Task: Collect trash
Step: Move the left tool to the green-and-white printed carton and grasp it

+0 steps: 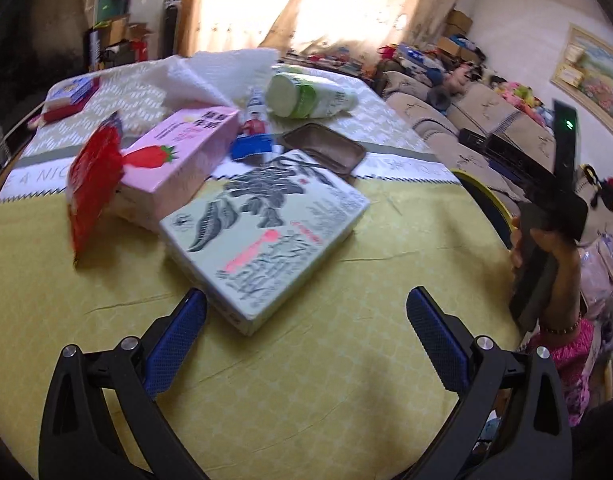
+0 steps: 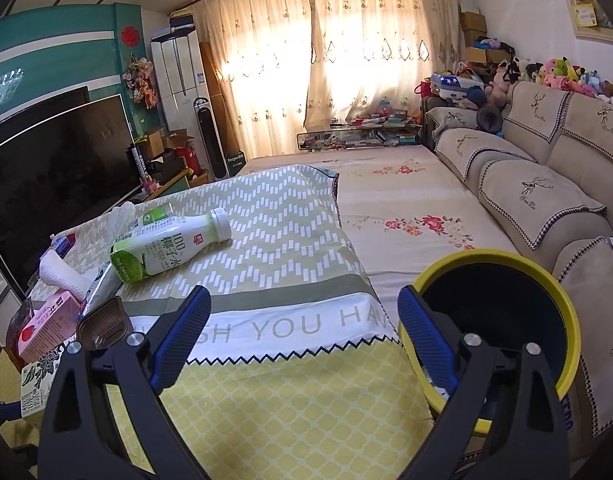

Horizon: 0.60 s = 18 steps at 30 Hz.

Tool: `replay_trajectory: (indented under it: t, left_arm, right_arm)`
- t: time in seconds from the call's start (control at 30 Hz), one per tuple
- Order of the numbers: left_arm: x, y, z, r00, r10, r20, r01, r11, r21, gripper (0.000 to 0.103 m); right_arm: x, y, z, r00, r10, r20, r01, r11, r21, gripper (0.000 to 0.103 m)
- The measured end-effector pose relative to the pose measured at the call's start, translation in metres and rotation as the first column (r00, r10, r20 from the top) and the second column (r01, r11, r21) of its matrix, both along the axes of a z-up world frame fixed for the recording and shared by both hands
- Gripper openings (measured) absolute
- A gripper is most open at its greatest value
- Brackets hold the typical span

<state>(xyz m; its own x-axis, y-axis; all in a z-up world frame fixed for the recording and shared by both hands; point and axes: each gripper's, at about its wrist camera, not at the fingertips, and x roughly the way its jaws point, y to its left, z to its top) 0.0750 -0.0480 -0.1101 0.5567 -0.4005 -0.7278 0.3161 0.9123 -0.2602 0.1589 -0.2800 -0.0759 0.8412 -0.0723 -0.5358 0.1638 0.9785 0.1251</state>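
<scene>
Trash lies on the clothed table (image 1: 346, 360): a green-grey flat box (image 1: 266, 224), a pink strawberry carton (image 1: 178, 164), a red wrapper (image 1: 92, 184), a brown plastic tray (image 1: 326, 150), a fallen green-white bottle (image 1: 306, 96) and white paper towel (image 1: 210, 76). My left gripper (image 1: 306, 320) is open and empty, just short of the flat box. My right gripper (image 2: 304, 320) is open and empty above the table's edge, beside the yellow-rimmed bin (image 2: 506, 320). The bottle (image 2: 166, 244), pink carton (image 2: 46, 330) and brown tray (image 2: 102, 322) show at its left.
The bin's rim (image 1: 486, 200) shows past the table's right edge, next to the hand holding the right gripper (image 1: 546, 240). A sofa (image 2: 546, 184) with plush toys runs along the right. A television (image 2: 54, 168) stands at left. A flowered mat (image 2: 394, 200) covers the floor beyond.
</scene>
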Motion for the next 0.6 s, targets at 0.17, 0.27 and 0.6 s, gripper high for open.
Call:
replay_trajectory:
  t: [0.17, 0.27, 0.6]
  left_arm:
    - [0.002, 0.007, 0.012, 0.992, 0.032, 0.126, -0.05, 0.988, 0.145, 0.098]
    - [0.013, 0.01, 0.012, 0.992, -0.051, 0.119, 0.031, 0.987, 0.16, 0.098]
    - [0.031, 0.006, 0.007, 0.971, -0.225, 0.074, 0.218, 0.972, 0.092, 0.098]
  right_arm:
    - [0.0, 0.0, 0.0, 1.0, 0.005, 0.0, -0.005, 1.0, 0.007, 0.09]
    - [0.001, 0.0, 0.0, 1.0, 0.007, -0.003, -0.007, 1.0, 0.007, 0.09]
    - [0.004, -0.003, -0.002, 1.0, 0.007, -0.015, -0.006, 1.0, 0.022, 0.09]
